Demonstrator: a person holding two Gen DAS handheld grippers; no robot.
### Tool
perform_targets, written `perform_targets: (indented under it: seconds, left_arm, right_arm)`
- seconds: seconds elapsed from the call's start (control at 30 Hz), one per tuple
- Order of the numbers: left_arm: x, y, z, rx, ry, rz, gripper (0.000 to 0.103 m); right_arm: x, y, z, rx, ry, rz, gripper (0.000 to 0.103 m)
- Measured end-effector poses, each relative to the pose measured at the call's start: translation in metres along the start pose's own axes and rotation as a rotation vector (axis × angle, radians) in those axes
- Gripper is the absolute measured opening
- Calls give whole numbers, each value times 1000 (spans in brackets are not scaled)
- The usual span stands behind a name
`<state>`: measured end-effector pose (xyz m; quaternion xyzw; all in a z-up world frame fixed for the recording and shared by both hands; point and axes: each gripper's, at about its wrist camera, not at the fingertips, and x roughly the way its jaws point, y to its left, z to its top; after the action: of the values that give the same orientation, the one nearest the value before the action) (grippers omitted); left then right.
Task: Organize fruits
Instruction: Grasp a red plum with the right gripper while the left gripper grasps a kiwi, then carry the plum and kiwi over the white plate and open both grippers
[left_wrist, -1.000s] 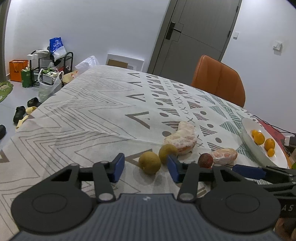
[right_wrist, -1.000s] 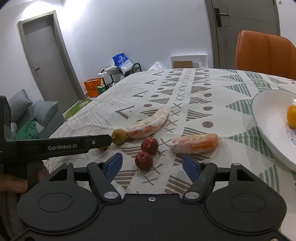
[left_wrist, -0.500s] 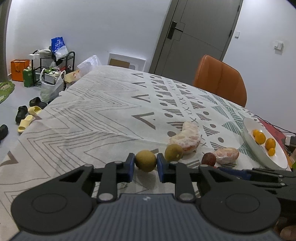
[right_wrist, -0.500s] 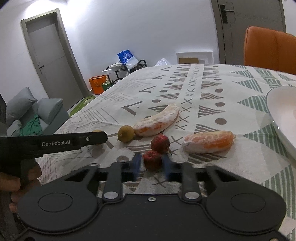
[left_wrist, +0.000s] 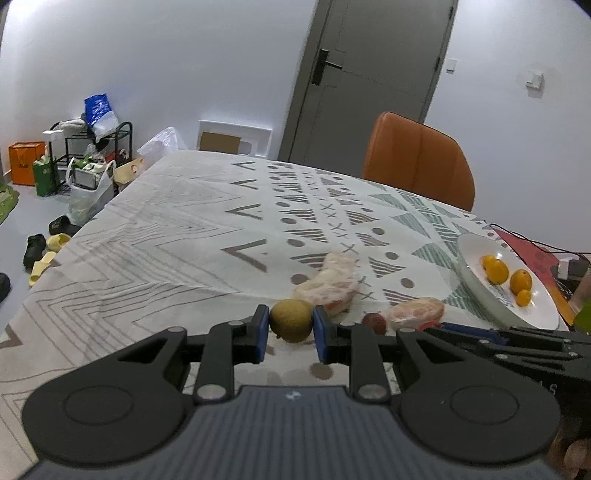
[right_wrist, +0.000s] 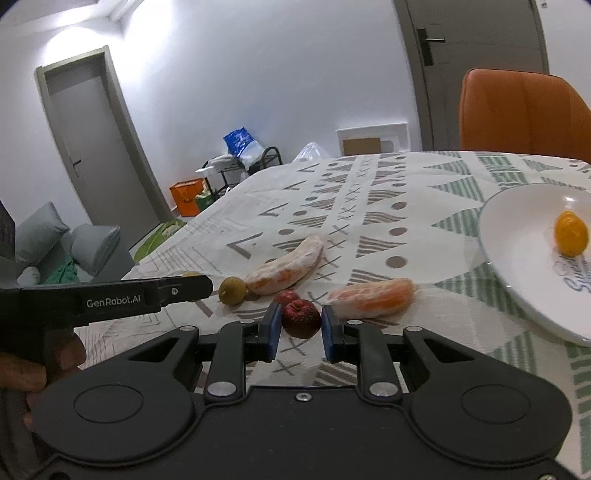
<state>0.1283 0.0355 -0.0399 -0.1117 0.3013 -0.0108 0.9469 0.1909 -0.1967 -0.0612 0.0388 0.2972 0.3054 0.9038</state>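
1. Two grippers, one fruit each. The left gripper (left_wrist: 291, 328) has its blue pads pressed on both sides of a yellow-green round fruit (left_wrist: 291, 325); the right gripper (right_wrist: 298, 325) brackets a dark red fruit (right_wrist: 301, 318), left pad touching, right pad at or just off the skin.
2. Whether either fruit is already clear of the tablecloth (left_wrist: 177, 236) I cannot tell; both sit low over it, towards the table's near edge.
3. Key relation: the white plate (right_wrist: 517, 280) lies forward and to the right of both grippers, at the table's right edge. It carries small orange fruits (left_wrist: 496, 271).
4. The right gripper is nearer the plate, so my read is the red fruit has the shorter run. The left gripper sits on the far side of the right one and would have to pass over or behind it.
5. On the direct line from right gripper to plate: a wrapped orange segment (right_wrist: 373, 298), long axis roughly left-right, just beside the right pad. The carry needs to rise over it.
6. Still on the cloth: a longer wrapped segment (right_wrist: 286, 271) angled away towards the table's middle, a second yellow-green fruit (right_wrist: 232, 291) touching its near end, and another red fruit (right_wrist: 286, 296) just behind the held one.
7. Risk, as a guess: round fruit in flat pads may roll out if tilted.
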Motion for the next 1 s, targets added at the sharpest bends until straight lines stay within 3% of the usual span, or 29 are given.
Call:
perform_targets:
  seconds: [1.0]
  left_arm:
    - [12, -102, 7, 166, -13, -97, 24]
  right_arm:
    - [-71, -80, -10, 131, -145, -109, 21]
